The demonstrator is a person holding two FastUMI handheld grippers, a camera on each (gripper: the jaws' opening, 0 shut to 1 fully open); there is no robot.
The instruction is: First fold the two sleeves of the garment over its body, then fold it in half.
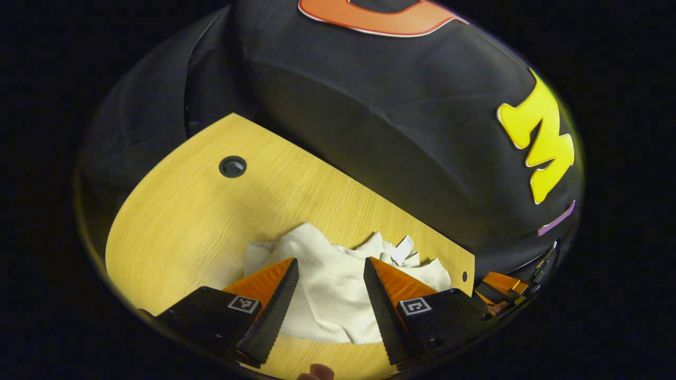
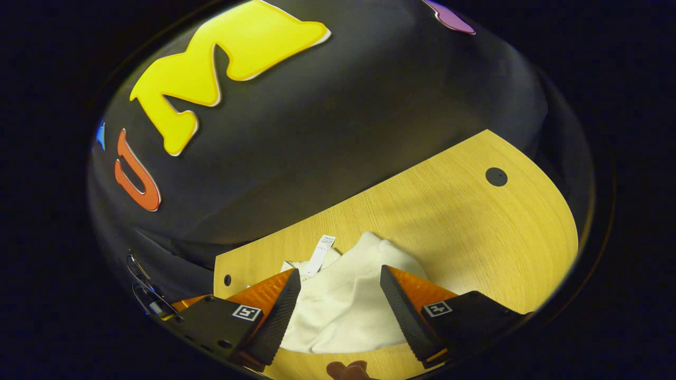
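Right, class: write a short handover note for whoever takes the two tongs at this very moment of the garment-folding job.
Left tongs: open, holding nothing, poised over the garment.
Right tongs: open, holding nothing, also above the garment.
Things: the white garment lies in a rumpled heap near the edge of the wooden table, its tag sticking up toward the wall side.
Done: no neat fold can be seen; the sleeves cannot be told apart in the heap.
Left: probably spread it flat, fold both sleeves over the body, then fold it in half.

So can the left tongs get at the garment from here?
Probably yes: the left tongs stand open right over the white garment on the wooden table, with nothing between.
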